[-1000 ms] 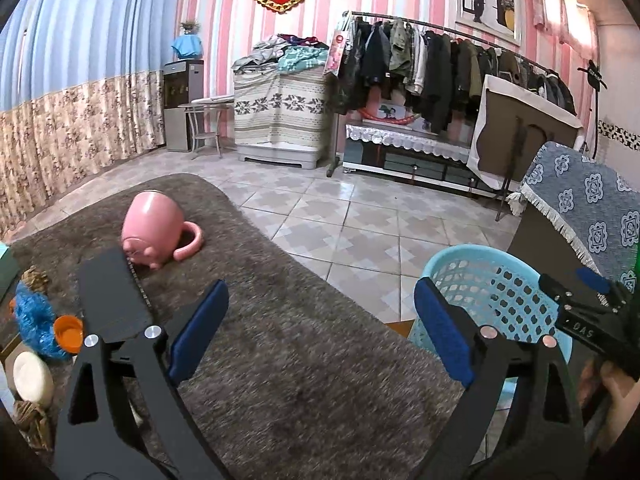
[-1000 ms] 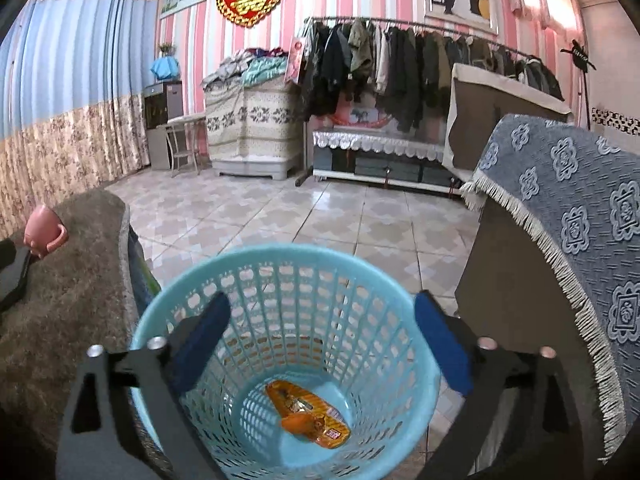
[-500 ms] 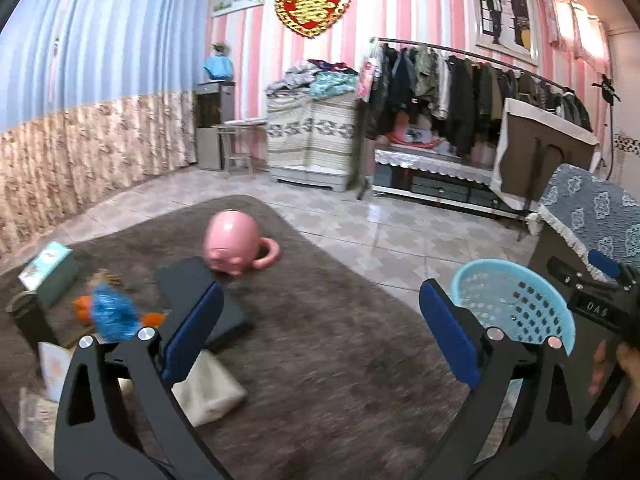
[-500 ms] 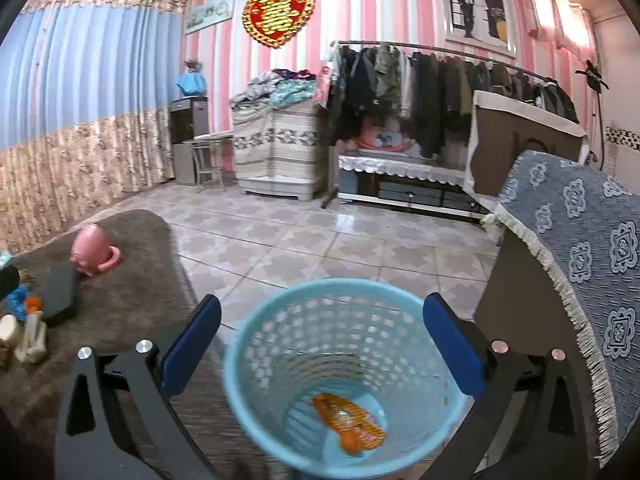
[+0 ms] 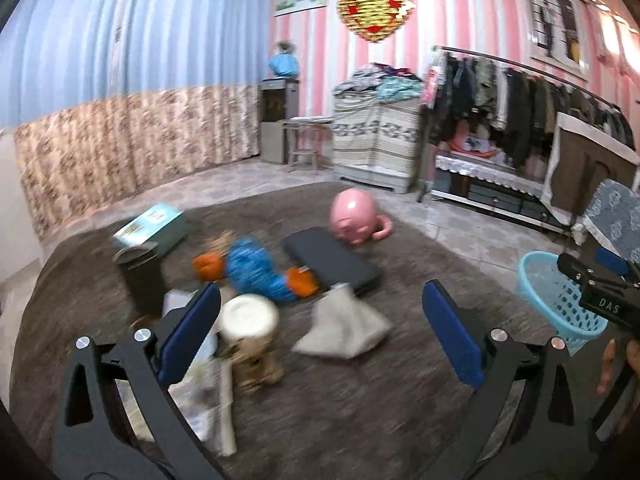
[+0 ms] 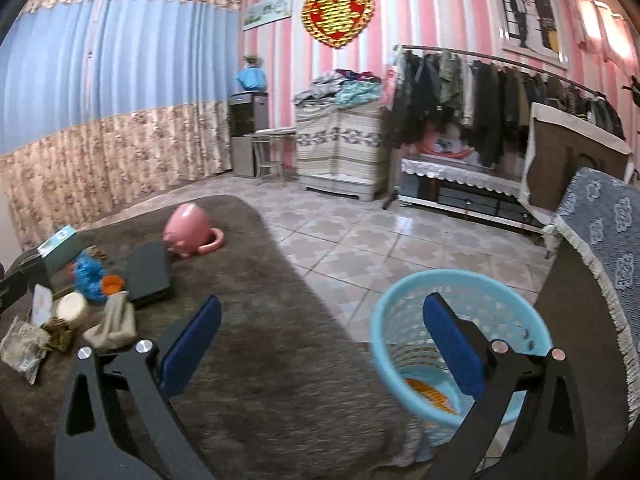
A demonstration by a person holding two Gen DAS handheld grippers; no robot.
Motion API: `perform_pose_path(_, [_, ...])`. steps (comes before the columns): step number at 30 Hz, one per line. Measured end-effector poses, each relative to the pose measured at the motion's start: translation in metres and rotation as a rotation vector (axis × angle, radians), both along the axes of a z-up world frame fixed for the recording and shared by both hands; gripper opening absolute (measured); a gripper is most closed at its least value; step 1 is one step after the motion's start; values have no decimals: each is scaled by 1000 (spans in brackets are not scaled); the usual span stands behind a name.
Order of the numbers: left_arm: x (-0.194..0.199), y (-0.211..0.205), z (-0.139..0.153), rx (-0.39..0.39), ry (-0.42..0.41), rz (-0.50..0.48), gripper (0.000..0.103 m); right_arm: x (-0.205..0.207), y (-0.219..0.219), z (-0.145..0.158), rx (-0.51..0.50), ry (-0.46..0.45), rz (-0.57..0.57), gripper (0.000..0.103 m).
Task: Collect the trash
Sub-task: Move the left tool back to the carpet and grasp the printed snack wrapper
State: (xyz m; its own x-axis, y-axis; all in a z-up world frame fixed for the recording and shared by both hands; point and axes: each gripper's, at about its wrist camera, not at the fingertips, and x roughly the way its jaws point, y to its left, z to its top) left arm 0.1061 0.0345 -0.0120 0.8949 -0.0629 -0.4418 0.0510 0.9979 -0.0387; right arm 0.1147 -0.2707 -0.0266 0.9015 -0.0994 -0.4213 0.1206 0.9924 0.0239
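Trash: crumpled grey-beige wrapper (image 5: 342,330) at lower centre of the left view, lying on the brown table cover (image 5: 360,420), flanked by other litter.

Left gripper (image 5: 320,344) wide open, nothing held, blue pads spread either side of the wrapper and hanging above it, not touching. Right gripper (image 6: 320,348) equally wide, empty, poised at the table edge beside the blue basket (image 6: 384,320) at lower right of its view. Orange wrapper (image 6: 428,394) already lying in the basket bottom.

Outward from the left pads: white-lidded jar (image 5: 249,316) and tan scraps at lower left, blue-and-orange packet (image 5: 256,270) mid-frame, black flat case (image 5: 330,260), pink mug (image 5: 352,218) on its side beyond.

Step judged: between pieces, reaching for the next. Next move calls for lowering over the wrapper, closing on its raised fold, avoiding the jar just beside. Left view blurred; exact alignment uncertain.
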Motion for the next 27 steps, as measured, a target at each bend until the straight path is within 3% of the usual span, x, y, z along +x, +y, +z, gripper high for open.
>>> perform_pose_path(5, [-12,50,-17,-50,46,89,97,0,30,-8,-24,5,51,99])
perform_pose_path(12, [-22,110,-49,-39,124,220,97,7,62,-19,-64,31,127,99])
perform_pose_path(17, [-16,135,-65,-64,175,262,97,14,77,-26,-79,62,170,99])
perform_pose_path(23, [-5,142,-79,-74,241,226,96,25,91,-46,-79,128,224,99])
perform_pose_path(26, [1,142,-89,-105,279,191,89,30,94,-55,-65,154,236,99])
perform_pose_path(27, [4,143,-92,-118,299,178,82,31,93,-57,-53,162,238,99])
